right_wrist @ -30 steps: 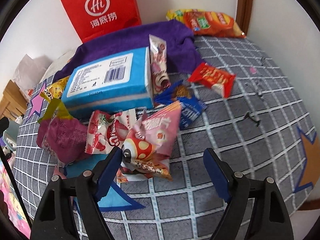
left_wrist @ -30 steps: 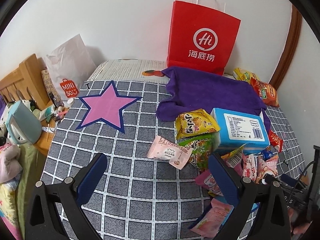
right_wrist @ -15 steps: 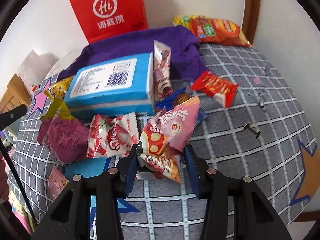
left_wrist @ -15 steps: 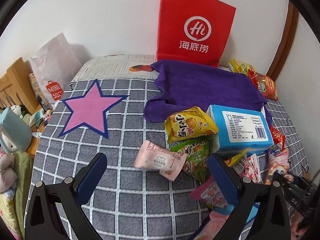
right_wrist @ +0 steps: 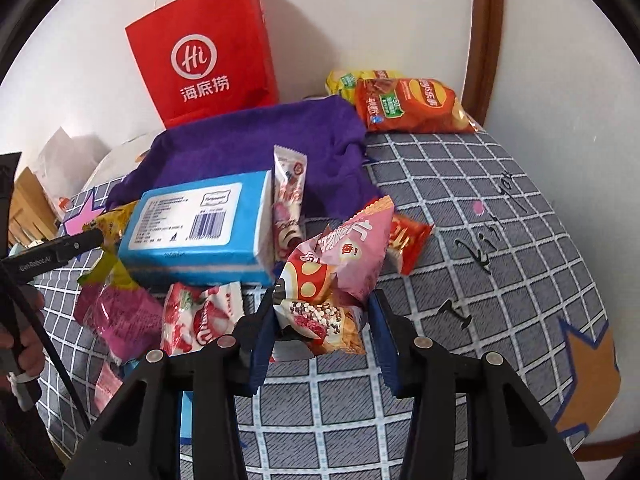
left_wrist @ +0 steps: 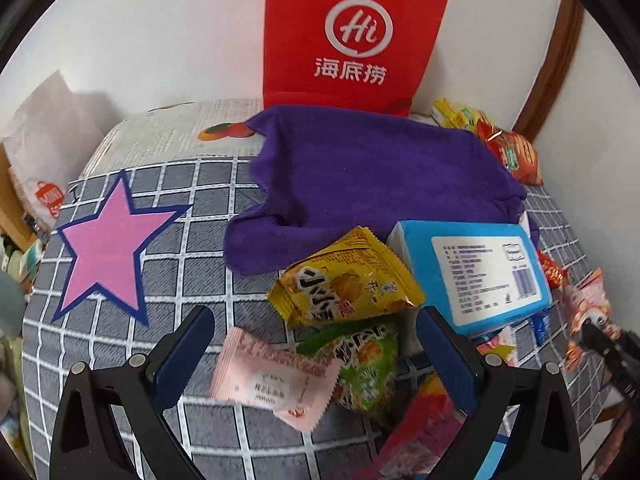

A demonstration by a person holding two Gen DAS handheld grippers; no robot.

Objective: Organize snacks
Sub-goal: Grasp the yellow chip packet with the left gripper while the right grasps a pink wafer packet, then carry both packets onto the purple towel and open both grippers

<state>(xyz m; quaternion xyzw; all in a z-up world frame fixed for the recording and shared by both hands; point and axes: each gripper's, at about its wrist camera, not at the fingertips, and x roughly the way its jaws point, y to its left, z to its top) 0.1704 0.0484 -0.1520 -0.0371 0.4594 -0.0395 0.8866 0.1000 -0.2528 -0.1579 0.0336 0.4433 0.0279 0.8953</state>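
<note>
My right gripper (right_wrist: 322, 320) is shut on a pink mushroom-print snack bag (right_wrist: 344, 256), which is lifted a little off the checked bedcover (right_wrist: 500, 280). My left gripper (left_wrist: 316, 344) is open, its fingers either side of a pale pink packet (left_wrist: 272, 380) and a green snack bag (left_wrist: 360, 360) but not touching them. A yellow bag (left_wrist: 344, 284) and a blue box (left_wrist: 476, 272) lie just beyond. In the right wrist view the blue box (right_wrist: 192, 224) sits amid more snack packets.
A purple cloth (left_wrist: 372, 172) lies spread in front of a red paper bag (left_wrist: 352, 36) standing at the wall. Orange chip bags (right_wrist: 408, 106) lie in the far right corner. A white bag (left_wrist: 48, 148) and wooden furniture stand beside the bed on the left.
The right gripper's jaws closed on the pink mushroom-print bag and lifted it slightly. The left gripper moved forward and down toward the pale pink packet, still open.
</note>
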